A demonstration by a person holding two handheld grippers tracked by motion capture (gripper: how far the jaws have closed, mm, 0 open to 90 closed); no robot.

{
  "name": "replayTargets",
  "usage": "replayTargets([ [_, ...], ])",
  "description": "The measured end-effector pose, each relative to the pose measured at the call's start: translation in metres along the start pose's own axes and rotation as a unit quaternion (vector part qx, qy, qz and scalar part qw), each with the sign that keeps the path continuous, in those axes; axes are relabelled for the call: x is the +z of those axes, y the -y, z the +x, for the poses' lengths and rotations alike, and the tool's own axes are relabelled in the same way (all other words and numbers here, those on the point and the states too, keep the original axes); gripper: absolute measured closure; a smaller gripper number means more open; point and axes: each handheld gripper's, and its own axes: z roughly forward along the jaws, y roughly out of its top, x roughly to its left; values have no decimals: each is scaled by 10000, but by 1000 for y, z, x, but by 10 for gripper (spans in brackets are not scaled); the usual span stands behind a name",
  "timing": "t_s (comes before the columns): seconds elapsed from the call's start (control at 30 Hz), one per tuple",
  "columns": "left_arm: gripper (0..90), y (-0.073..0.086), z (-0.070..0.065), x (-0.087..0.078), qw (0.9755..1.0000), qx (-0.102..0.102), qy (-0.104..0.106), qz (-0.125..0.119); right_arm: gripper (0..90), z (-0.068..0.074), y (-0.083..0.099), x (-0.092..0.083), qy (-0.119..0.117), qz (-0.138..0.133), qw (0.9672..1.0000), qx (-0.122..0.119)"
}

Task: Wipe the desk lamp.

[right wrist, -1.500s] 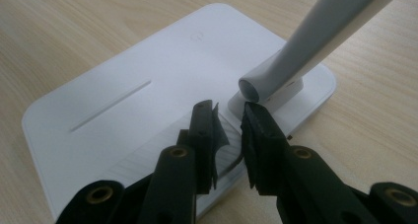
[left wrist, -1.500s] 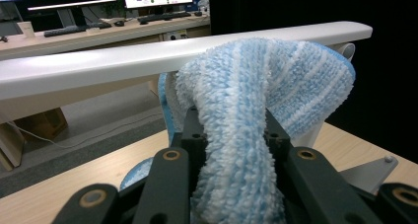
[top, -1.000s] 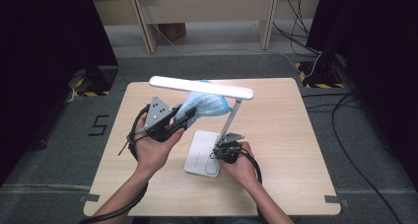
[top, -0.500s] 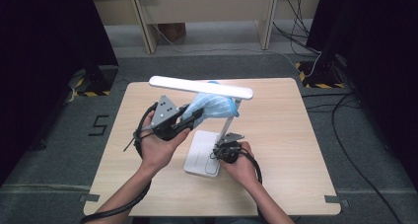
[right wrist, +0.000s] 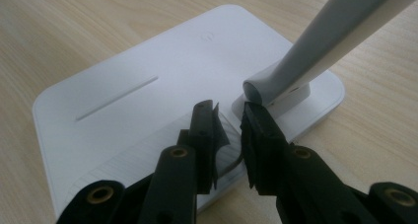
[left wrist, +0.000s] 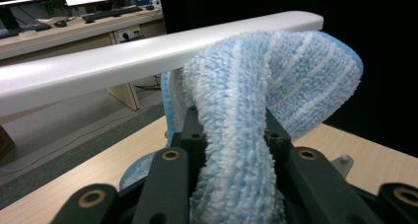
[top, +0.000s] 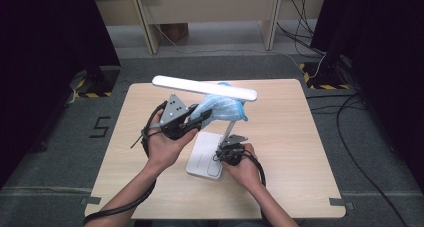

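— Where's the cloth?

— The blue-and-white striped cloth [left wrist: 256, 100] is bunched between the jaws of my left gripper [top: 202, 116], clamped tight; its free end is pressed up against the underside of the lamp's white light bar [top: 205, 87], about midway along it.

— And the lamp itself?

— The lamp base [right wrist: 143, 81], a flat white slab, lies on the wooden table [top: 300, 152], below and a little nearer to me than the bar. The grey stem [right wrist: 335, 36] rises slanting from the base's far corner.

— Your other hand?

— My right gripper [right wrist: 229, 118] rests its jaws on the base, just beside the foot of the stem. They stand slightly apart with only a narrow gap, gripping nothing I can make out.
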Motion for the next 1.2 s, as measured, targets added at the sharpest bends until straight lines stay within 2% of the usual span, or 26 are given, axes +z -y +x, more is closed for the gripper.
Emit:
replayTargets([
  [0.4, 707, 7, 0, 13, 9996, 152, 182, 145, 757, 0, 0, 0, -12, -8, 10000, 9],
  [0.6, 709, 12, 0, 22, 9987, 296, 267, 314, 757, -1, 1, 0, -14, -10, 10000, 3],
  [0.8, 713, 15, -2, 28, 9975, 533, 259, 397, 757, 0, 1, -1, -13, -14, 10000, 13],
  [0.97, 713, 17, -2, 30, 9973, 553, 234, 432, 757, 0, 1, 0, -9, -32, 10000, 33],
  [1.2, 713, 20, -6, 33, 9956, 774, 105, 515, 757, -1, 1, 0, -25, -26, 10000, 49],
])
